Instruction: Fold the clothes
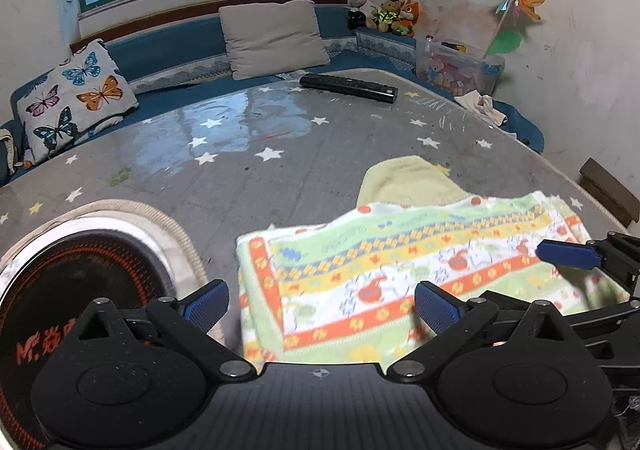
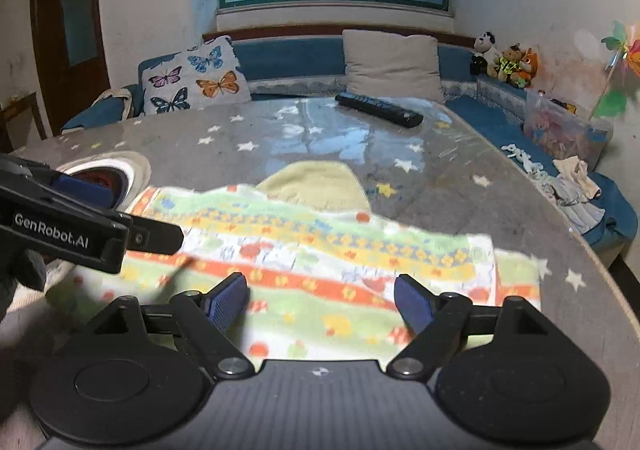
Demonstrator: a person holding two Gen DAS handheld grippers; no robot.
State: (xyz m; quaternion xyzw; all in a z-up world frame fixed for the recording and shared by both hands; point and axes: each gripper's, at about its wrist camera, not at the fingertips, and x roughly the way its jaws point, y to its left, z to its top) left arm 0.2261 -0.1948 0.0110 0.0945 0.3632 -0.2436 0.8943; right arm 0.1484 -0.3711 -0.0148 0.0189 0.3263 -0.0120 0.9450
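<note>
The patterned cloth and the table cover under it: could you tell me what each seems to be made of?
The patterned cloth looks like soft, matte cotton or terry: it lies limp, with no shine. The plain yellow cloth beneath looks like matte knit or fleece. The table cover looks like a star-printed sheet under glossy clear plastic or glass, since it mirrors the window.

Cloth (image 1: 400, 270) lies on table (image 1: 240, 178), near edge. Hat (image 1: 408, 180) just behind cloth, partly under it. Cooker (image 1: 80, 290) left of cloth, set in table. Remote (image 1: 348, 88) well behind cloth, far side of table. Pillow (image 1: 274, 38) behind remote, on bench (image 1: 168, 58).
</note>
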